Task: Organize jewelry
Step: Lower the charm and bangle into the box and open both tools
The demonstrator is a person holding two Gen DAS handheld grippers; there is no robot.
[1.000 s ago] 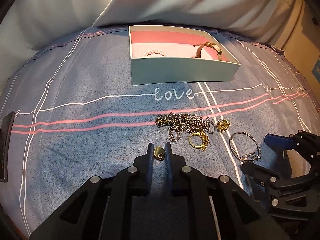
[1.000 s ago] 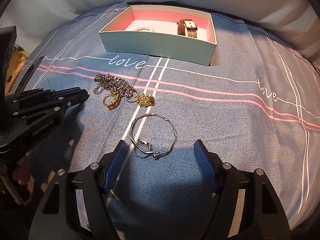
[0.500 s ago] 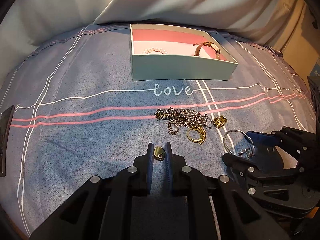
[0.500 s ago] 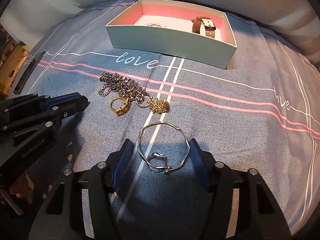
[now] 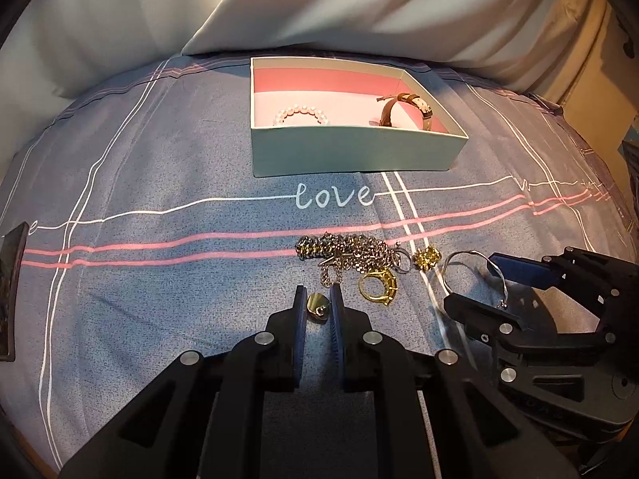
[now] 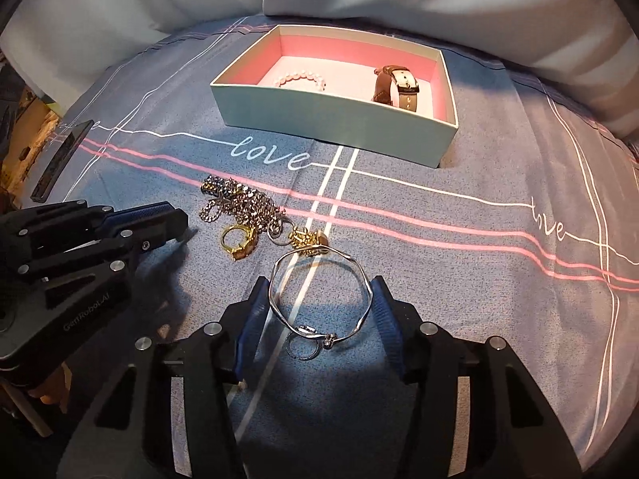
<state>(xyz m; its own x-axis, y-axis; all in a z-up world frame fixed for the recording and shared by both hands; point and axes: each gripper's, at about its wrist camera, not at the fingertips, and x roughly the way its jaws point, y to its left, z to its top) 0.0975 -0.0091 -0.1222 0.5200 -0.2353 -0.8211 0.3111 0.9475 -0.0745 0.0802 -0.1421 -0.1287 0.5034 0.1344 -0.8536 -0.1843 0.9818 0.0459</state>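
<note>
My left gripper [image 5: 318, 293] is shut on a small gold pendant [image 5: 317, 306], just above the blue sheet. A silver bangle [image 6: 361, 275] with a dangling charm sits between the blue pads of my right gripper [image 6: 319, 283], which press on both its sides. In the left wrist view the bangle [image 5: 471, 252] and the right gripper [image 5: 471, 279] are at the right. A chain pile [image 6: 243, 199], a gold ring [image 6: 239, 241] and a gold charm [image 6: 309, 237] lie ahead. The mint box [image 6: 319, 119] holds a pearl bracelet [image 6: 301, 76] and a brown watch [image 6: 395, 88].
The bed sheet carries pink and white stripes and the word "love". White pillows [image 5: 359, 8] rise behind the box. A dark flat slab [image 6: 60, 159] lies at the sheet's left edge. The left gripper [image 6: 181, 221] sits close to the chain pile.
My right gripper came forward around the silver bangle and its jaws narrowed onto it. The left gripper kept still with the gold pendant in it.
</note>
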